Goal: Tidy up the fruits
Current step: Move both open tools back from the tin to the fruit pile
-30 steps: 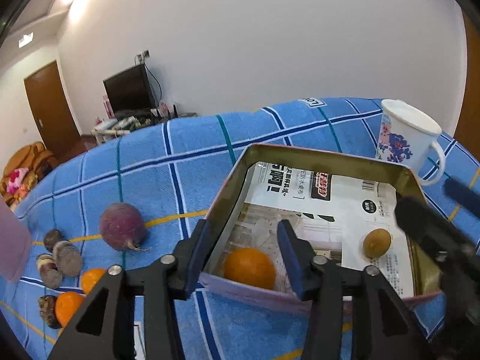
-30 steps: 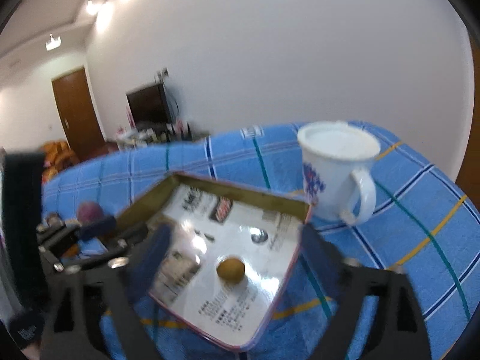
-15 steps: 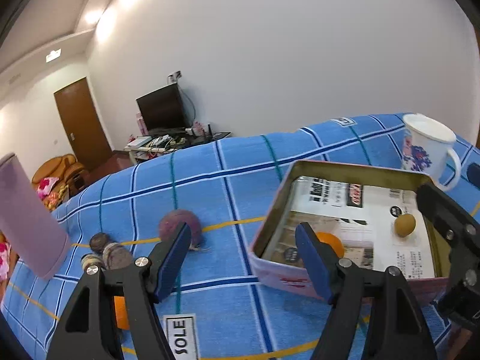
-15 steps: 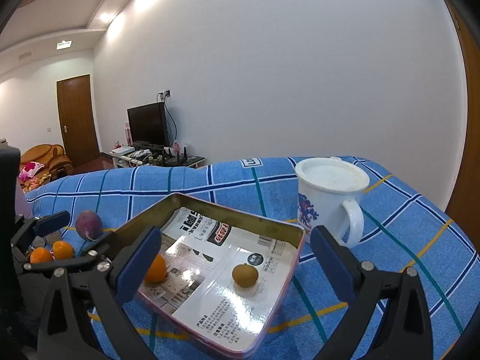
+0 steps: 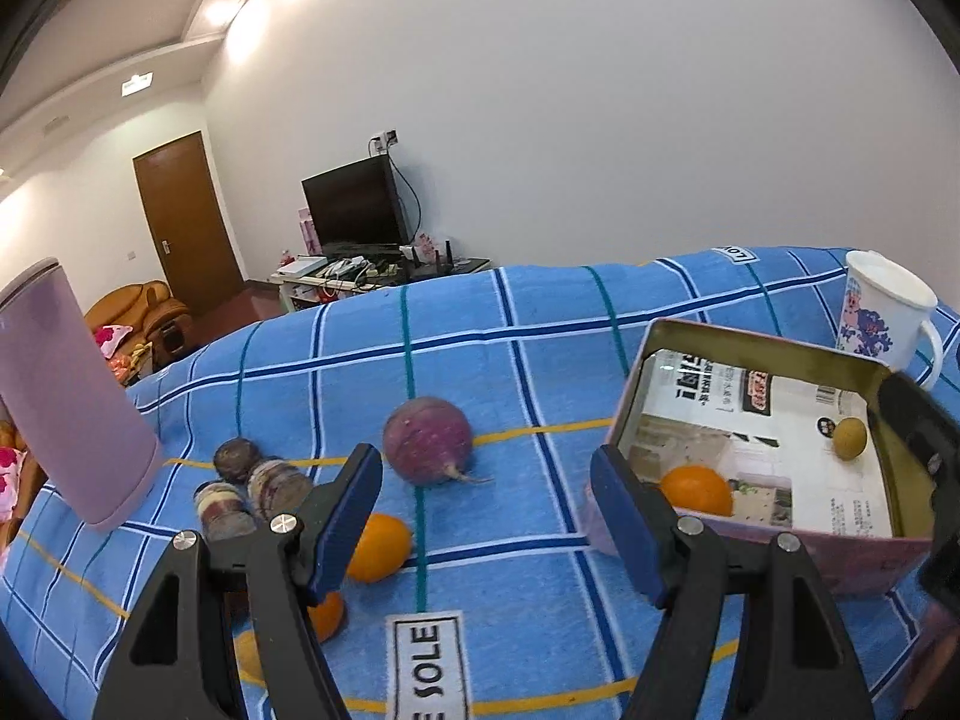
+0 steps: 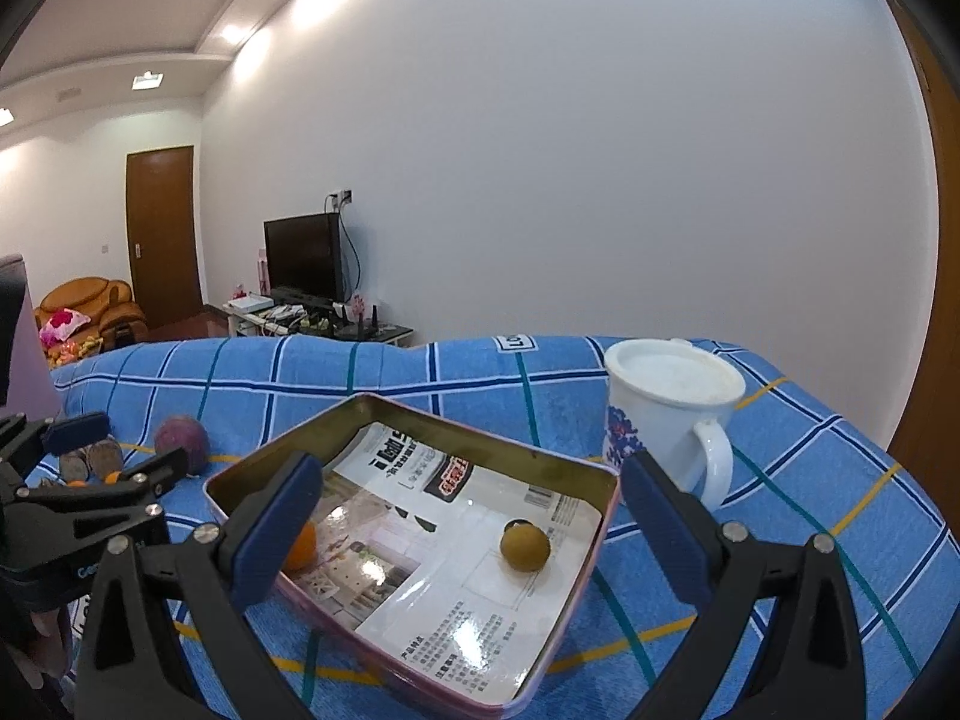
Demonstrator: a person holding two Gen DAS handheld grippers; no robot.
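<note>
1. A blue checked cloth is spread over the surface, in a white-walled room.
2. A shallow tin tray lined with printed paper is taken as the landmark.
3. Inside the tray, an orange and a small brown fruit are seen, well apart.
4. Left of the tray, a purple round vegetable and two more oranges are laid on the cloth.
5. A white mug is stood just beyond the tray.
6. The left gripper is held with jaws apart and empty, having just been opened.
7. The right gripper is held with jaws wide apart above the tray, with nothing gripped.
</note>
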